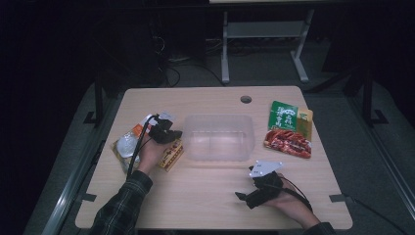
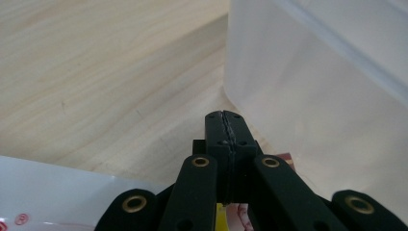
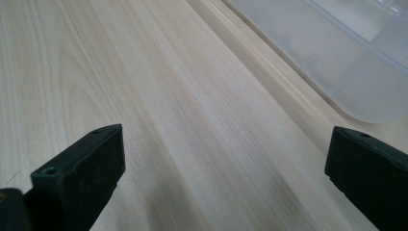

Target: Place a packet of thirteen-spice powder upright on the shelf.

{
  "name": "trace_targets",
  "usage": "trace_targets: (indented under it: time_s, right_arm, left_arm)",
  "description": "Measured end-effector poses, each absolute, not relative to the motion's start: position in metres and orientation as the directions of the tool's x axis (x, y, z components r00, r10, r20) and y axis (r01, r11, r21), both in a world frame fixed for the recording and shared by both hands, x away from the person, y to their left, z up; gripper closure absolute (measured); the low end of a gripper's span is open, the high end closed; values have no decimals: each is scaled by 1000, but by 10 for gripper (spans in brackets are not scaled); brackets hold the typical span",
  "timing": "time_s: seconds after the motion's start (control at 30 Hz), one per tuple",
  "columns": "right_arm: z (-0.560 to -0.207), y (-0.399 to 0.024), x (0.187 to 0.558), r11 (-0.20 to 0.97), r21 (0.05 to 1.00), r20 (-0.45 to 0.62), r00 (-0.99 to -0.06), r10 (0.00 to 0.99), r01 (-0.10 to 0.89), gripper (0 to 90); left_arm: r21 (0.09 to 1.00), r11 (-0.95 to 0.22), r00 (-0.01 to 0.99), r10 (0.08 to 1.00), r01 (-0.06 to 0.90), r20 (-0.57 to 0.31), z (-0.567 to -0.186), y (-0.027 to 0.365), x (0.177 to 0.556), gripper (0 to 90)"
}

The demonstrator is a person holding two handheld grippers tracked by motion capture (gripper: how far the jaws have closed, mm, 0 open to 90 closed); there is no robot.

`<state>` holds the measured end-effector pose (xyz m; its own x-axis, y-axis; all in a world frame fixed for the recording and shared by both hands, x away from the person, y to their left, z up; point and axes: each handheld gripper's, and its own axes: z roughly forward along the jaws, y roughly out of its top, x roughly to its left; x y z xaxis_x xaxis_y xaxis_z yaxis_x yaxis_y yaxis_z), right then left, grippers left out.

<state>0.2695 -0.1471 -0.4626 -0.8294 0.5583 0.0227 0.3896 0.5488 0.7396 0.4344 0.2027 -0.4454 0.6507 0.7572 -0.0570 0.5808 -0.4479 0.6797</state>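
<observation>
Left gripper (image 1: 171, 134) has its fingers clenched on nothing, hovering over the snack packets (image 1: 169, 155) on the counter (image 1: 205, 196) beside the clear bin (image 1: 219, 137). Right gripper (image 1: 244, 198) rests released. Fingers this tight could just shove a packet away.

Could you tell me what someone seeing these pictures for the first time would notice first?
Probably the clear rectangular plastic tub in the middle of the pale wooden table, empty as far as the high view shows. Next, the bright green and red snack packets to its right, and the left gripper, jaws shut, over more packets at the tub's left. The right gripper rests open near the table's front edge.
</observation>
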Motion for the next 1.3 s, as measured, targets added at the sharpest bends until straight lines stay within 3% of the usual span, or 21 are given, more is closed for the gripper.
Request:
trace_targets:
  time_s: [0.47,0.9,1.3]
  right_arm:
    - [-462,-148,270,546,742,19,-827,563,389,0]
    - [-463,-148,270,549,741,14,-827,562,386,0]
    - [-463,-148,270,550,741,16,-828,560,386,0]
  left_arm:
    - [640,-477,658,750,603,-62,-446,211,411,899]
    - [598,-564,731,680,570,-55,-443,213,372,899]
    - [650,-489,672,739,582,-46,-429,254,366,898]
